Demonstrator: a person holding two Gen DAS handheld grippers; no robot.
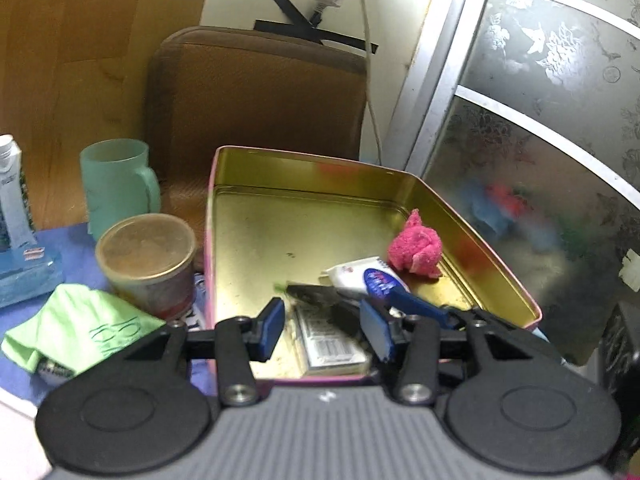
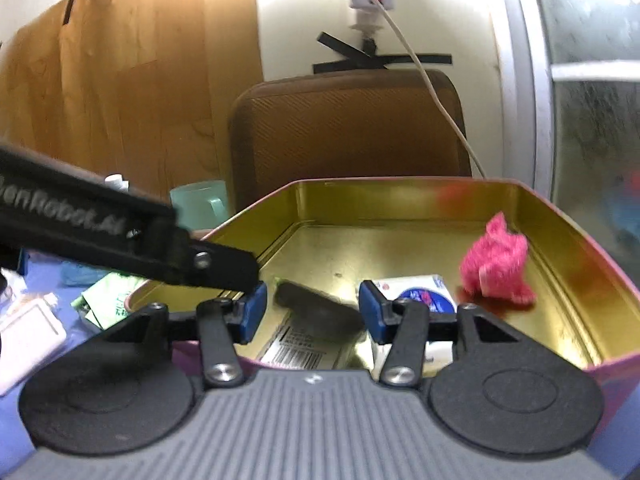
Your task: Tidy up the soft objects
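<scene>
A gold-lined tin box with pink outside (image 1: 304,168) (image 2: 400,196) stands on the blue table cover. In it lie a pink fluffy cloth (image 1: 416,250) (image 2: 496,264) by the right wall, a white and blue tube (image 1: 368,278) (image 2: 420,290), a dark flat object (image 1: 316,294) (image 2: 316,308) and a barcoded white box (image 1: 328,346) (image 2: 292,346). My left gripper (image 1: 326,330) is open and empty over the tin's near edge. My right gripper (image 2: 312,314) is open and empty at the near edge too. A green cloth (image 1: 80,324) (image 2: 108,296) lies left of the tin.
A lidded tub (image 1: 146,258) and a mint mug (image 1: 116,184) (image 2: 200,204) stand left of the tin. A blue-white pack (image 1: 18,232) lies at far left. A brown chair back (image 1: 256,96) (image 2: 348,128) is behind. A frosted glass door (image 1: 540,140) stands to the right.
</scene>
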